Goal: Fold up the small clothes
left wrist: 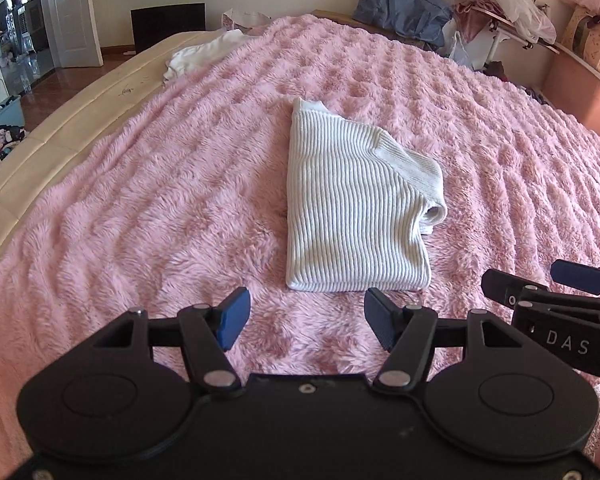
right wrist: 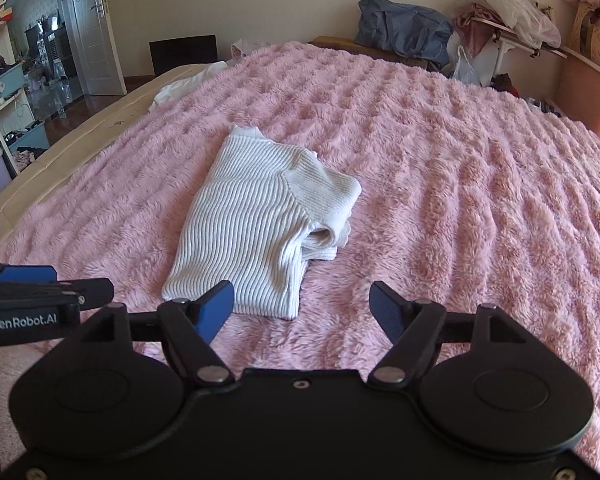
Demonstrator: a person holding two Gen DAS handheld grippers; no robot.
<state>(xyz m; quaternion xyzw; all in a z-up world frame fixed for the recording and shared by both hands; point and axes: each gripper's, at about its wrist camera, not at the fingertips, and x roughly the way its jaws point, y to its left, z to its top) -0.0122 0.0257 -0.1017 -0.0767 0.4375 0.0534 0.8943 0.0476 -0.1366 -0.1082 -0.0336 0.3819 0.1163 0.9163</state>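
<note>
While both tools hover above the bed | left gripper (left wrist: 306, 324): blue-padded fingers spread, grasping nothing | folded white ribbed knit sweater (left wrist: 352, 216): lies flat mid-way across fluffy pink blanket (left wrist: 140, 200), just ahead | right gripper (right wrist: 302, 312): fingers spread, empty.

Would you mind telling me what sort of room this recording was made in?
Most likely a home bedroom: a wide bed under a fluffy pink blanket, a folded white sweater on it, and bags piled along the wall.
</note>
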